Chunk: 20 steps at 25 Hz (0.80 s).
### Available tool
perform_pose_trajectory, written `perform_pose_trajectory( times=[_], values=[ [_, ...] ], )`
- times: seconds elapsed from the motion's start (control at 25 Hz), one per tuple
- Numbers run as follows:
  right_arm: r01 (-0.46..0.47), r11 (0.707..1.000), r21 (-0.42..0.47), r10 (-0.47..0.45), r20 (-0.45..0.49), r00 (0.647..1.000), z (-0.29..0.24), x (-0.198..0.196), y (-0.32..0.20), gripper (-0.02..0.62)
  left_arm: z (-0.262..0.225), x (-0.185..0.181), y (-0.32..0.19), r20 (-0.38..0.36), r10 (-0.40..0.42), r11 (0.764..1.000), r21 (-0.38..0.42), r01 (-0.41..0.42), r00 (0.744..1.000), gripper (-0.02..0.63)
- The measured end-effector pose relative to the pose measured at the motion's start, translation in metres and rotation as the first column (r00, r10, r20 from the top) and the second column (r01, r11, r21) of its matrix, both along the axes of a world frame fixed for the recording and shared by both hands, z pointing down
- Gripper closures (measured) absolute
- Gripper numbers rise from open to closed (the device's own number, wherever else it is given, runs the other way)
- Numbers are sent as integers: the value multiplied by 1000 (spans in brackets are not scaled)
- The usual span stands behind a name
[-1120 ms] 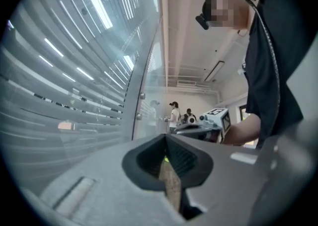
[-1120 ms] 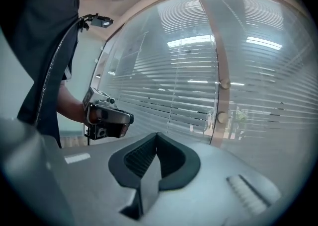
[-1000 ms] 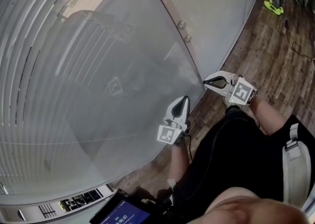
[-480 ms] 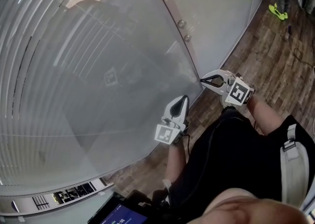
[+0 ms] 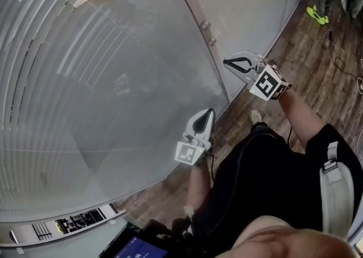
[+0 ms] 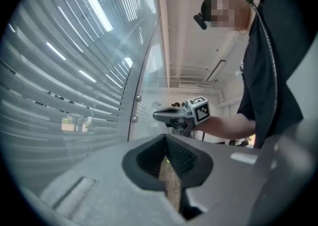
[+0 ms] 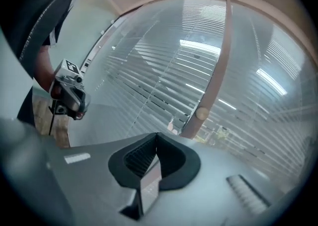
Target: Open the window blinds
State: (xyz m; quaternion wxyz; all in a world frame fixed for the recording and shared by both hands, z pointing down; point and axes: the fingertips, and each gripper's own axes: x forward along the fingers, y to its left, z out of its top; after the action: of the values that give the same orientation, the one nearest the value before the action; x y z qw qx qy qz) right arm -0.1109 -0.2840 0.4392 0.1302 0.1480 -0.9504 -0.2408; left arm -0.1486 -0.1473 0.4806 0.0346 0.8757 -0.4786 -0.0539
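Note:
The blinds (image 5: pixel 68 81) are horizontal grey slats behind a tall glass pane, with thin gaps between them. A brown frame post (image 5: pixel 193 7) beside the pane carries two round knobs (image 5: pixel 205 25). My right gripper (image 5: pixel 227 62) is raised in front of the post, just below the knobs; its jaws are shut with nothing between them. In the right gripper view, one knob (image 7: pixel 201 113) lies just beyond the shut tips (image 7: pixel 156 134). My left gripper (image 5: pixel 211 113) hangs lower, close to the glass, shut and empty. The left gripper view shows the slats (image 6: pixel 74 86) to its left.
Wooden floor (image 5: pixel 306 41) runs along the foot of the glass wall. Green shoes (image 5: pixel 315 11) lie at the far right. A lit screen (image 5: pixel 142 246) and a floor vent (image 5: pixel 74 223) are at the bottom left. My dark-clothed body fills the lower right.
My right gripper has risen and moved toward the frame post and its knobs, rolling a little on the way. The left gripper has stayed where it was.

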Motion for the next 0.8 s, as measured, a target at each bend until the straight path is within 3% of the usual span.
perform_pose_trajectory(
  times=[0.16,0.32,0.8],
  values=[
    [-65,993,98,73,-77,994,-17,1,-21,591,2,3,4,-2,-4,1000,7,4,1000,604],
    [-120,973,195,135,-65,989,-40,-1,-39,575,4,5,13,1,-7,1000,-1,7,1000,604],
    [-115,863,492,233,-185,955,-71,-32,-73,445,2,-6,27,2,-53,999,-12,53,999,604]
  ],
)
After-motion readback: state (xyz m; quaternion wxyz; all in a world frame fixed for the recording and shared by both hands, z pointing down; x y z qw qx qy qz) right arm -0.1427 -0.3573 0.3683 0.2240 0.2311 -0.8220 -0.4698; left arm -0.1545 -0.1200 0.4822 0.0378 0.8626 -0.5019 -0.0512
